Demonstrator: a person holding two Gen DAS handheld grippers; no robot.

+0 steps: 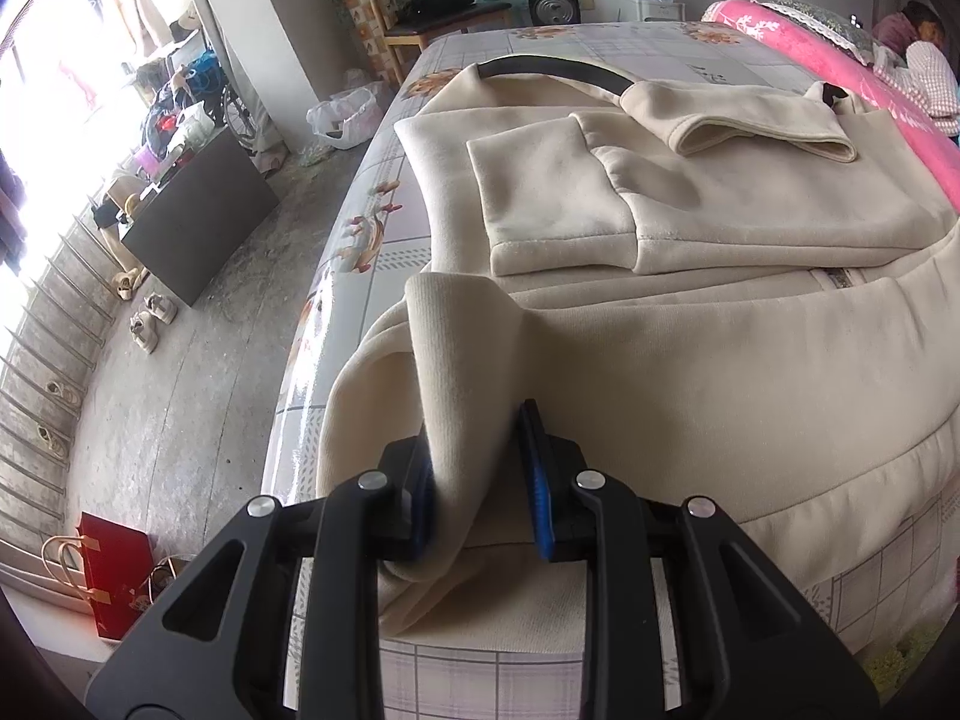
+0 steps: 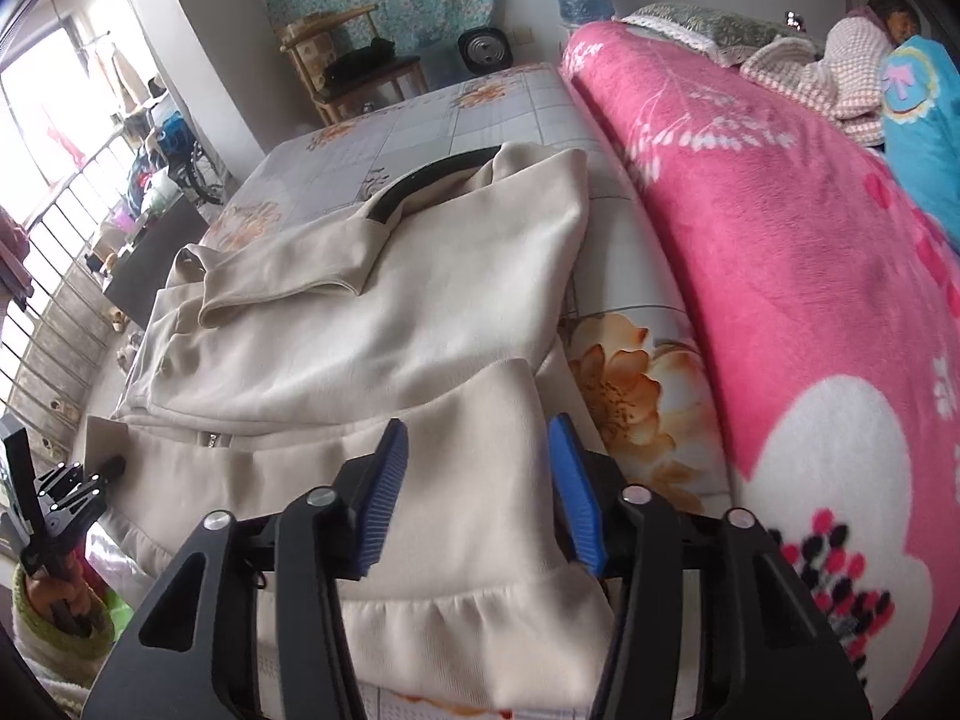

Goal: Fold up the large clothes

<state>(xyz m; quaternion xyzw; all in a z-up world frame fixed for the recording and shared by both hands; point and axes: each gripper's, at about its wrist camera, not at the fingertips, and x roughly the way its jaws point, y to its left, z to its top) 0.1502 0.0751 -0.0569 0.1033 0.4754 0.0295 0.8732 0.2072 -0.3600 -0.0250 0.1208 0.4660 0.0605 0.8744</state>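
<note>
Left wrist view is showing the bed (image 1: 372,228) carrying a cream hoodie (image 1: 690,228), its sleeves already lying folded across the chest, probably awaiting a hem-to-collar fold. The left gripper (image 1: 480,480) is pinching a raised ridge of hem fabric between nearly closed fingers, likely for lifting. The right gripper (image 2: 477,498) is hovering half-open, straddling the hem's other corner, gripping nothing yet

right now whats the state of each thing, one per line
cream jacket: partly folded on the bed, sleeves laid across
left gripper: shut on a bunched hem fold
right gripper: open over the hem, pads not pressing
zipper: closed
pink blanket: heaped beside jacket
</note>
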